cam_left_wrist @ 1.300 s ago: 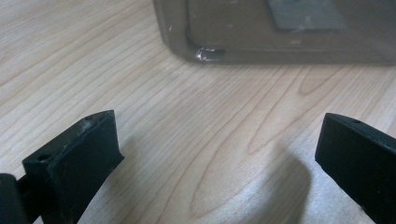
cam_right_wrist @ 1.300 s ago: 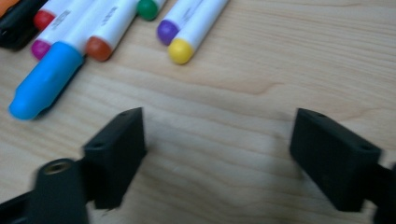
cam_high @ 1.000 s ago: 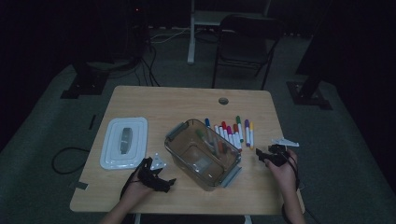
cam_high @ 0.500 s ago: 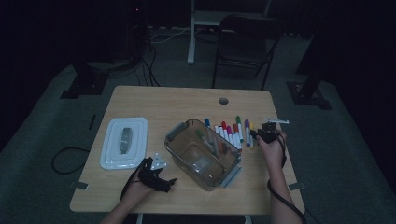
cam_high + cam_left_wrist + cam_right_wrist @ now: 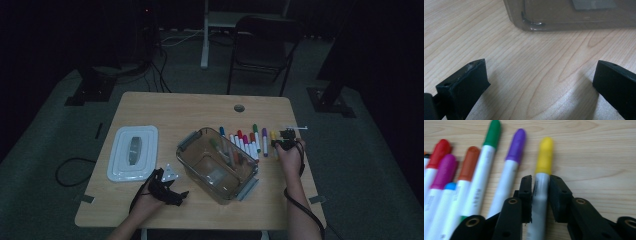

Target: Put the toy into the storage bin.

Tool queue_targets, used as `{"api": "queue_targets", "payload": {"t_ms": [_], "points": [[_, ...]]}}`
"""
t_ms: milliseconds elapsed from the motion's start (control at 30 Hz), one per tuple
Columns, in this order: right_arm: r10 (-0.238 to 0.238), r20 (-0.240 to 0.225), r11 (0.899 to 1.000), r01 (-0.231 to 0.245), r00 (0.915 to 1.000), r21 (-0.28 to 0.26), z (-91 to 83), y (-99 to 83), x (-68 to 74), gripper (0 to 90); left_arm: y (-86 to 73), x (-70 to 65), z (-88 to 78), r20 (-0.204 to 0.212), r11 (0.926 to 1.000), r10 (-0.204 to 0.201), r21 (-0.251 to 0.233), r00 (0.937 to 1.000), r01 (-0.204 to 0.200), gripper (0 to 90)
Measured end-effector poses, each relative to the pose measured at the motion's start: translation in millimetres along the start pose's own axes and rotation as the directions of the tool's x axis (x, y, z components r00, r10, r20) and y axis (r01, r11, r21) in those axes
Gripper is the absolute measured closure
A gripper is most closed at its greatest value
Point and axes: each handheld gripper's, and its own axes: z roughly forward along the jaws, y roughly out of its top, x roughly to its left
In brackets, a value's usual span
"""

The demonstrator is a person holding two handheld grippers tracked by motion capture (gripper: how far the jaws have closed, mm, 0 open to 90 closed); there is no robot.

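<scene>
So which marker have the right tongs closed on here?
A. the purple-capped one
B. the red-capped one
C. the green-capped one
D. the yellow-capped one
D: in the right gripper view the right tongs press on the white barrel of the yellow-capped marker, while the purple-capped marker lies free beside it on the table.

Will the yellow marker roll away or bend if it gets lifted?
Probably no bending: the yellow marker looks like a stiff plastic tube. Its round barrel could roll if let go. The right tool clamps its smooth barrel, so it might slip.
</scene>
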Motion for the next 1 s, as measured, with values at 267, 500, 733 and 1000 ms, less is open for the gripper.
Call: {"api": "queue_targets", "payload": {"t_ms": [267,500,733,1000], "points": [[0.039,0.012,0.999,-0.039,0.9992,0.017,-10.8,3.3,-6.8,76.9,0.0,-0.1,0.0,-0.001,1.0,-0.001,0.0,1.0,0.001,0.5],[-0.001,-0.009,1.0,0.001,1.0,-0.004,-33.7,8.0,-1.9,76.8,0.0,-0.1,0.1,-0.001,1.0,-0.001,0.0,1.0,0.001,0.5],[-0.07,-0.059,0.997,0.068,0.9958,-0.039,-62.5,16.9,19.8,76.8,0.0,-0.1,0.1,-0.001,1.0,-0.001,0.0,1.0,0.001,0.5],[-0.132,-0.153,0.988,0.118,0.9794,-0.096,-97.5,21.7,56.8,76.9,0.3,-0.5,0.2,-0.005,1.0,-0.005,0.001,1.0,0.005,0.5]]}}
